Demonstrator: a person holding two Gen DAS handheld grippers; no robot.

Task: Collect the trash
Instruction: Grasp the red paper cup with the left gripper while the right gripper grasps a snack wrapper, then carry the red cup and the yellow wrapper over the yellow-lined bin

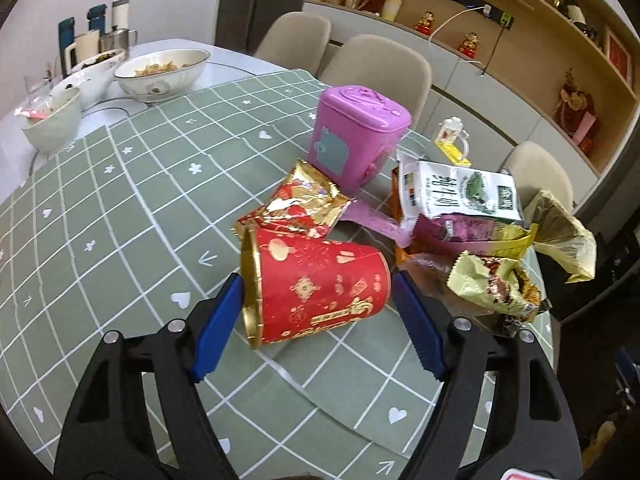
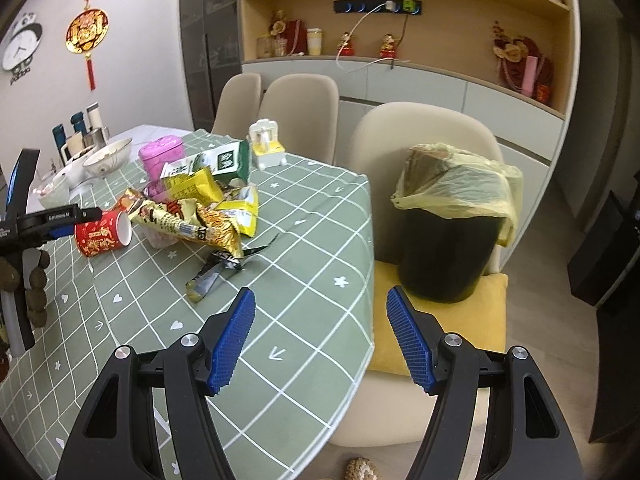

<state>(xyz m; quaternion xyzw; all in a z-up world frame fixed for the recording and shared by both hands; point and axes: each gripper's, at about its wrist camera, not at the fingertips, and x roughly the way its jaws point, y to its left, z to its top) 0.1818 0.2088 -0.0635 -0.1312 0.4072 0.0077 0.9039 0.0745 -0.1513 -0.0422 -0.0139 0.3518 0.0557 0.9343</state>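
a: on the green checked tablecloth (image 1: 120,240), the red paper cup (image 1: 320,288) lies tipped on its side, gold rim toward the left pad, at the near edge of the wrapper pile. the left gripper (image 1: 316,316) straddles it, jaws partly open, one blue pad close by the rim and the other close by the base. i can't see either pad pressing yet, so i'd call it not gripped.

b: what might go wrong there?

a: the cup is thin paper and round. pads closing end to end on rim and base could crush it or let it roll out, and a nudge could push it into the red and gold foil wrapper (image 1: 296,204) touching it behind.

b: and the right gripper (image 2: 320,336)?

a: jaws wide, nothing between them, hovering over the table edge. the dark torn wrapper (image 2: 216,272) lies apart from the pile, just ahead of it.

b: containers?

a: the cup looks empty from the right wrist view, its white inside showing. the black bin (image 2: 448,240) with its yellow liner bag stands on a cushioned chair beside the table; what's inside is too dim to tell. it's perched there, so a clumsy drop could tip it or miss the mouth. the pink lidded tub (image 1: 356,132) is closed. the white bowls (image 1: 164,72) at the far end hold food leftovers.
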